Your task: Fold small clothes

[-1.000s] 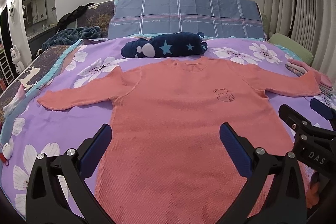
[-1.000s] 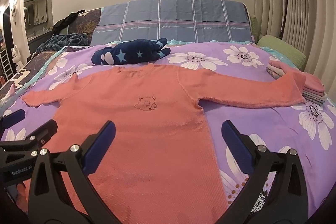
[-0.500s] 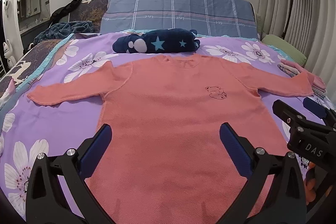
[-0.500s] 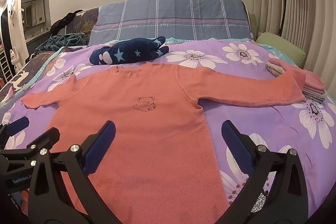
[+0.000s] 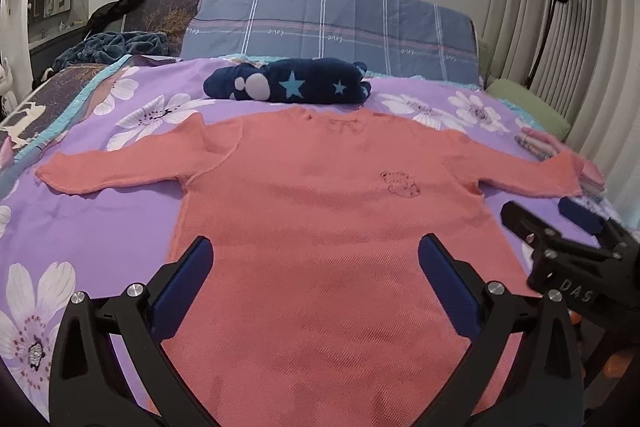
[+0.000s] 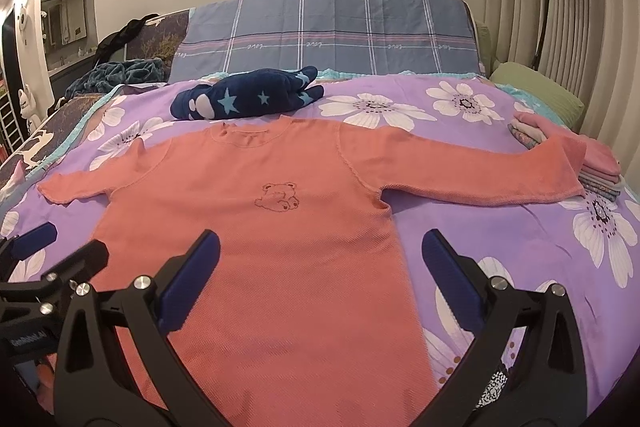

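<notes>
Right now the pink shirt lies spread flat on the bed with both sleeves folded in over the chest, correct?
Not quite. The pink shirt lies spread flat on the bed, but both sleeves stretch straight out to the sides, as the right wrist view shows.

A navy star-patterned plush [image 6: 248, 98] lies on the purple floral bedspread [image 6: 472, 227] before a blue plaid pillow [image 6: 328, 31].

Bed [image 6: 460, 227] with purple floral cover. Coral long-sleeved top [image 6: 288, 227] flat at centre, sleeves spread. Beyond its collar: navy star-print bundle [image 6: 248, 99]. At its right cuff: stack of folded clothes [image 6: 592, 167]. Beyond that stack: green pillow [image 6: 536, 87].
</notes>
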`<state>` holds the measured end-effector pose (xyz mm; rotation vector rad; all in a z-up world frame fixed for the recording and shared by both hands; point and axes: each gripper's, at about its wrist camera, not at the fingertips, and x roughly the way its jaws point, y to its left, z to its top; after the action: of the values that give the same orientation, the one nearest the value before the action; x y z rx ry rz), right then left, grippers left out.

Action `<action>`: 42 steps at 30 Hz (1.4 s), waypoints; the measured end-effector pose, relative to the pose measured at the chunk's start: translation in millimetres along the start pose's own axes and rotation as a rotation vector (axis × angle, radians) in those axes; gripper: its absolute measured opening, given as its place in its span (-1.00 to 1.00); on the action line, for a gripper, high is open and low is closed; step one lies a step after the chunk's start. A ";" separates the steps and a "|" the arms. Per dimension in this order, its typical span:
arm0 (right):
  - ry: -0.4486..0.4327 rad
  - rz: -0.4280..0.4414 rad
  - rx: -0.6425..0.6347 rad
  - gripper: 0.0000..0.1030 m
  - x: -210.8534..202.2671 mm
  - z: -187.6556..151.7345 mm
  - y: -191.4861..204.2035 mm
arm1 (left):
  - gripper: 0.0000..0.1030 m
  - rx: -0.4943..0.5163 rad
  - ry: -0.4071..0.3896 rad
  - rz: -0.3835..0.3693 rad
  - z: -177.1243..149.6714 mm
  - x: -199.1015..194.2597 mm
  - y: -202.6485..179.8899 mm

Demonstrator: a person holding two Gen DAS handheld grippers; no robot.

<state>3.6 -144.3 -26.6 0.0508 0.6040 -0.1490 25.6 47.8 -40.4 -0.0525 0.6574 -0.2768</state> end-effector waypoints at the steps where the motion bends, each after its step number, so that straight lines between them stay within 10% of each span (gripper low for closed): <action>1: 0.001 0.001 -0.003 0.96 1.2 0.4 0.5 | 0.97 -0.010 -0.009 -0.016 0.7 -0.5 2.2; 12: 0.020 -0.001 -0.060 0.96 16.9 8.6 7.9 | 0.93 -0.044 -0.017 -0.062 12.0 13.7 26.3; 16: 0.036 -0.001 -0.081 0.96 28.4 15.6 10.3 | 0.40 -0.115 0.014 -0.095 19.1 25.5 57.8; 19: 0.046 -0.005 -0.101 0.96 37.0 19.2 13.3 | 0.10 -0.288 0.052 -0.087 22.8 41.3 120.2; 33: 0.149 0.003 -0.129 0.96 91.6 27.8 27.3 | 0.13 -0.846 0.068 0.109 10.0 97.7 381.0; 42: 0.180 0.014 -0.140 0.96 113.5 28.5 37.1 | 0.07 -0.908 0.009 0.200 30.5 122.3 430.5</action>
<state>117.6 -124.4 -67.6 -0.0675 0.7918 -0.0888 238.9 427.6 -147.4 -0.8489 0.7482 0.2327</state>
